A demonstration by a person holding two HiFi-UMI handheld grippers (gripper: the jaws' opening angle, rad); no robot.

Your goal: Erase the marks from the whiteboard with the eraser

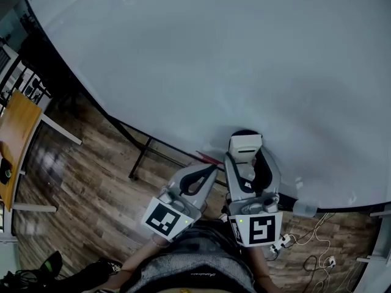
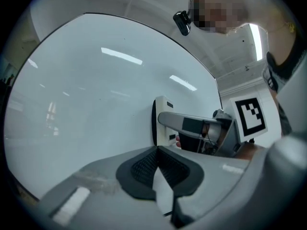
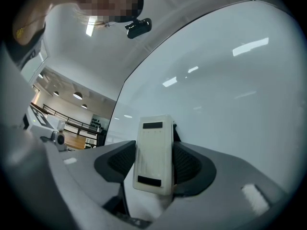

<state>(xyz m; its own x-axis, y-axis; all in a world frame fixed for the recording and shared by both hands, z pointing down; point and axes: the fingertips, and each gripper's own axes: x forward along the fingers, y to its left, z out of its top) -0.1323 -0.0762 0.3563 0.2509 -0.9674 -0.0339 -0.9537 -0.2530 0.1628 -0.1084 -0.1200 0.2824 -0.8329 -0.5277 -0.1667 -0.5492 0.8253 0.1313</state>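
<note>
Eraser [image 3: 153, 150]: a white block standing upright, clamped between the right gripper's jaws. In the head view it sits at about 5 o'clock from the picture's centre, over the whiteboard's lower edge.
Eraser, side on: only the left gripper view shows it edgewise, with its dark face turned to the whiteboard and seemingly touching it.
Eraser, back: only the right gripper view shows the white back, with one dark rectangle near the top and one near the bottom.
Right gripper [image 1: 247, 162]: clamped on the eraser, with one dark pad on each long side.
Left gripper [image 2: 157, 169]: jaws together, ribbed pads meeting with nothing between them. In the head view it is just beside the right gripper, at its 8 o'clock.
Whiteboard [image 1: 201, 54]: pale and glossy, filling the head view from 9 o'clock round to 4. Both gripper views show bright streaks of ceiling light on it.
Floor [image 1: 91, 182]: wood planks, seen only in the head view, from 6 to 9 o'clock.
Table [image 1: 15, 133]: an orange-brown top at the 9 o'clock edge.
Cables [image 1: 314, 255]: loose on the floor at 4 o'clock.
Person: a striped garment [image 1: 189, 273] at 6 o'clock.
</note>
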